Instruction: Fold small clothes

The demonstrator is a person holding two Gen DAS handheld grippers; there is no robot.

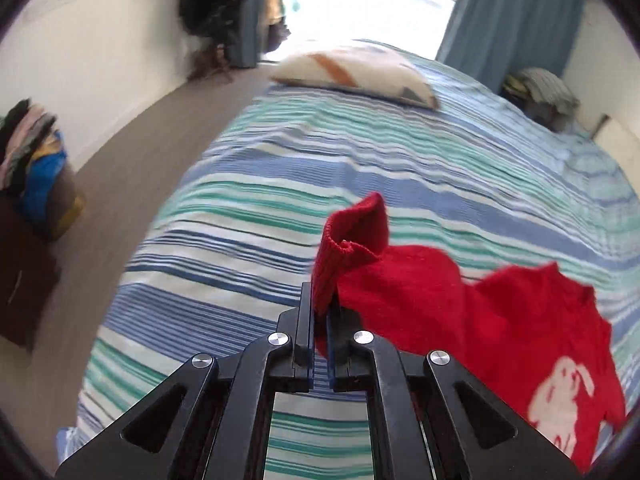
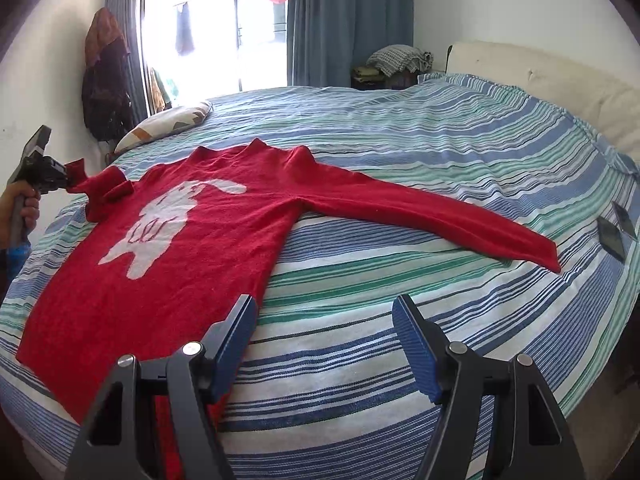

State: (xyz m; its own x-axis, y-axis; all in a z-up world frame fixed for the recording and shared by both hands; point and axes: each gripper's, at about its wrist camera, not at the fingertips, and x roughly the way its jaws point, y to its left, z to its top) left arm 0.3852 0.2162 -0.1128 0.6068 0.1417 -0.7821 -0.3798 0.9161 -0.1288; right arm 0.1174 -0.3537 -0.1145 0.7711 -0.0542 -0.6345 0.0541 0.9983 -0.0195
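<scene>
A red sweater (image 2: pixel 208 240) with a white figure on its chest lies flat on the striped bed (image 2: pixel 400 160). Its right sleeve (image 2: pixel 440 216) stretches out toward the bed's right side. My left gripper (image 1: pixel 320 300) is shut on the cuff of the left sleeve (image 1: pixel 352 236) and holds it lifted above the sweater's body (image 1: pixel 500 320). It also shows in the right wrist view (image 2: pixel 66 178), at the sweater's far left. My right gripper (image 2: pixel 324 320) is open and empty, above the bed just right of the sweater's hem.
A patterned pillow (image 2: pixel 168 124) lies at the bed's far side by the window. Two dark flat objects (image 2: pixel 612 236) lie on the bed's right edge. A pile of clothes (image 1: pixel 36 160) stands on the floor left of the bed. A headboard (image 2: pixel 540 80) is at right.
</scene>
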